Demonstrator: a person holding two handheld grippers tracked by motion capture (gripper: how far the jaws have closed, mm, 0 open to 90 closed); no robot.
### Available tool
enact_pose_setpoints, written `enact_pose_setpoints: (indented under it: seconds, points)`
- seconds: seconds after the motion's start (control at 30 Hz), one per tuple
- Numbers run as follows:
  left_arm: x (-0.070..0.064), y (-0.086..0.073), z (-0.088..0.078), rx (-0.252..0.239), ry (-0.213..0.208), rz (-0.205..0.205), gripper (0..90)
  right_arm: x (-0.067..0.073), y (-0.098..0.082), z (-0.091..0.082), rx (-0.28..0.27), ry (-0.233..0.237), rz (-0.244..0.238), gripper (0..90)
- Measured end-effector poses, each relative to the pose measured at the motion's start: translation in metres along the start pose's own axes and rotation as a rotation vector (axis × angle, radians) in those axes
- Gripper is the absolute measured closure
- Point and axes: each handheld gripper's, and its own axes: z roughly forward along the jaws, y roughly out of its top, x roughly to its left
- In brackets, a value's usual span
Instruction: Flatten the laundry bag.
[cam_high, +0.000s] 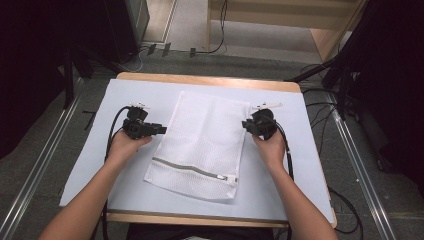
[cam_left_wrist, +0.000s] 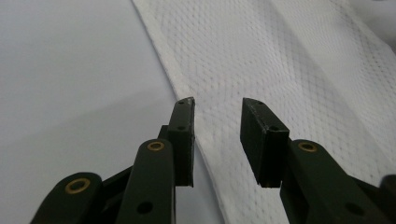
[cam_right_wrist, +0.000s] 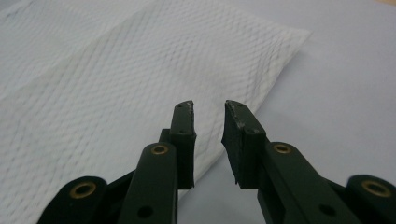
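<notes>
mesh bag (cam_high: 202, 142): flat on tabletop (cam_high: 90, 145), zipper nearest the person
left tool (cam_high: 161, 130): spread, at bag's left edge, pinching nothing
right tool (cam_high: 246, 125): spread, at bag's right edge, pinching nothing

Two bare forearms come in from the bottom of the high view and spread apart. The left hand (cam_high: 126, 145) holds the left gripper (cam_high: 161, 130), which points sideways toward the middle. The right hand (cam_high: 270, 146) holds the right gripper (cam_high: 246, 125), which points back the other way. In each gripper view the two black jaws stand a little apart, with nothing pinched between them.
</notes>
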Motion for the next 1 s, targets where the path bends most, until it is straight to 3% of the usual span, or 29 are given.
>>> enact_pose_setpoints:
  seconds: [0.1,0.4,0.57,0.7,0.83,0.9,1.0]
  points:
    - [0.001,0.005,0.005,-0.019,0.003,-0.007,66.5,0.007,-0.011,-0.007,0.004,0.002,-0.009,72.7]
    - [0.005,0.006,0.015,0.028,0.036,0.019,62.4,0.022,-0.042,-0.017,0.025,0.026,0.015,66.8]
    - [0.003,0.007,0.022,0.028,0.023,0.031,61.9,0.029,-0.052,-0.021,0.014,0.038,0.028,65.0]
    - [0.002,0.006,0.03,0.048,0.009,0.021,61.6,0.036,-0.056,-0.021,0.017,0.02,0.004,61.8]
    - [-0.002,0.005,0.035,0.053,0.014,0.051,67.3,0.036,-0.059,-0.018,0.025,0.031,0.031,60.1]
    - [-0.003,0.005,0.036,0.047,0.006,0.038,69.2,0.037,-0.06,-0.015,0.027,0.034,0.03,59.8]
    - [-0.004,0.004,0.037,0.045,0.021,0.058,74.4,0.041,-0.059,-0.012,0.015,0.036,0.027,60.4]
